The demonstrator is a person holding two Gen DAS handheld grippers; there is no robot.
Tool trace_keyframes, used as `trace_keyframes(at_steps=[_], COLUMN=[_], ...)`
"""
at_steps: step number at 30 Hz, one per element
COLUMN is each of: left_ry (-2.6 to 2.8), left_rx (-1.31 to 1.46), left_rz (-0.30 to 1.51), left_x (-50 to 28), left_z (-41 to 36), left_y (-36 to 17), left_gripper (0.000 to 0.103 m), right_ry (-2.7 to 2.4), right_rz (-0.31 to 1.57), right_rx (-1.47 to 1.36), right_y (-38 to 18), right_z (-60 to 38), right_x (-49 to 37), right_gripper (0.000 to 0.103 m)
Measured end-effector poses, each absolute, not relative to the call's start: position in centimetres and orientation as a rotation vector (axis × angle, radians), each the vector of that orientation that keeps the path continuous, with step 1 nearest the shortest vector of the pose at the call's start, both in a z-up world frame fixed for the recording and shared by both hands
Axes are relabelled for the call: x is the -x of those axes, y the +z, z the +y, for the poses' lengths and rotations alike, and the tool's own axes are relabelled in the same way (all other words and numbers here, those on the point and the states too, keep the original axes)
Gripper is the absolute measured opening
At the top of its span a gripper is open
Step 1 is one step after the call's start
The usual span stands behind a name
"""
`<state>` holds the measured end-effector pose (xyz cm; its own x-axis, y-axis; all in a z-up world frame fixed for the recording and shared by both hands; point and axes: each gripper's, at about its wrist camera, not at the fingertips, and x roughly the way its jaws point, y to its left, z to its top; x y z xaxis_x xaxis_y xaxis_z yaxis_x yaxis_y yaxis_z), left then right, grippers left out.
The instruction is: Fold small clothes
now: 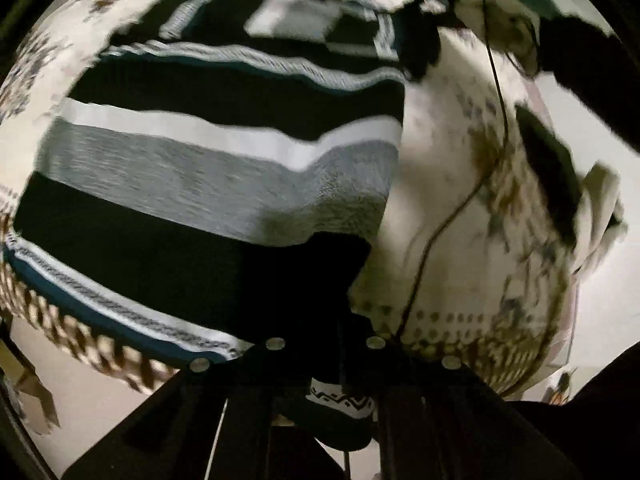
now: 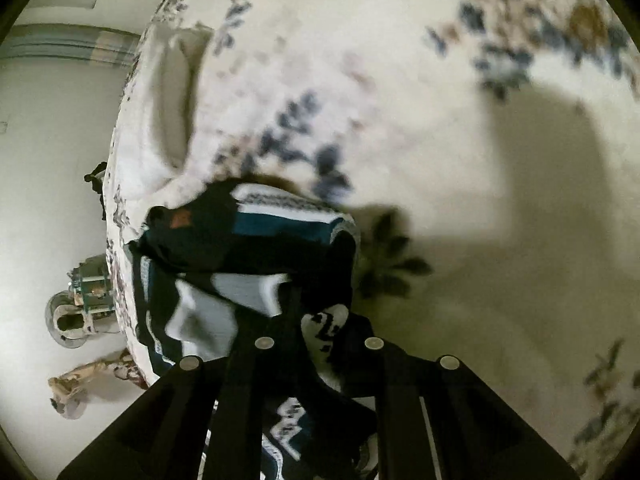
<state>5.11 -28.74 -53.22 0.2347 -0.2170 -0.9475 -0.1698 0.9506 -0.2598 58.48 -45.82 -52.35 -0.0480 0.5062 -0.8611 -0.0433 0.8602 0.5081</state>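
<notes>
Left wrist view: striped knit garment [image 1: 224, 168] spread across the floral bedspread [image 1: 440, 200], stripes running left to right, near hem pulled up into the left tongs [image 1: 325, 350]. Tongs closed on that patterned hem, cloth bunched between the fingers and hanging toward the lens. Long axis of the garment from near to far, away from these tongs.

Right wrist view: same garment [image 2: 248, 248] rumpled and partly doubled over, lifted at its near edge by the right tongs [image 2: 320, 354], likewise clamped on knit fabric. Bulk of the cloth lying far and left of these tongs, open bedspread [image 2: 440, 140] to the right and beyond.

Both tongs about equally near, each on a hem corner; judged ready to carry the near edge over toward the far edge.

Count: one garment, two tongs, one bed. Other tongs and a cable [image 1: 496, 80] at far right in the left view. Floor clutter [image 2: 80, 308] beyond the bed's left edge, too blurred to name.
</notes>
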Motion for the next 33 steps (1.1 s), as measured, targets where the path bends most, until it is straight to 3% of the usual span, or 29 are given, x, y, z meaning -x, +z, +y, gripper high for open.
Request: trace_keyframes(at_steps=[9, 14, 25, 33], left_ry=[0.015, 0.047, 0.124, 0.18], left_rx=[0.524, 0.644, 0.821, 0.913], left_rz=[1.21, 1.161, 1.09, 1.062], left_x=[-3.5, -2.1, 0.0, 2.2], left_z=[-17.3, -9.6, 4.4, 9.0], left_y=[-50.4, -51.3, -56.7, -58.2], left_gripper=[0.006, 0.002, 0.002, 0.002], right_ry=[0.399, 0.341, 0.28, 0.25], right_rz=[1.546, 1.551, 1.571, 1.564], right_rx=[-0.195, -0.099, 0.222, 0.254], right_y=[-43.0, -41.0, -46.9, -48.3], right_z=[-35.2, -25.2, 0.4, 7.5], right_x=[-58.7, -58.4, -57.7, -57.9], right_gripper=[0.013, 0.013, 0.012, 0.012])
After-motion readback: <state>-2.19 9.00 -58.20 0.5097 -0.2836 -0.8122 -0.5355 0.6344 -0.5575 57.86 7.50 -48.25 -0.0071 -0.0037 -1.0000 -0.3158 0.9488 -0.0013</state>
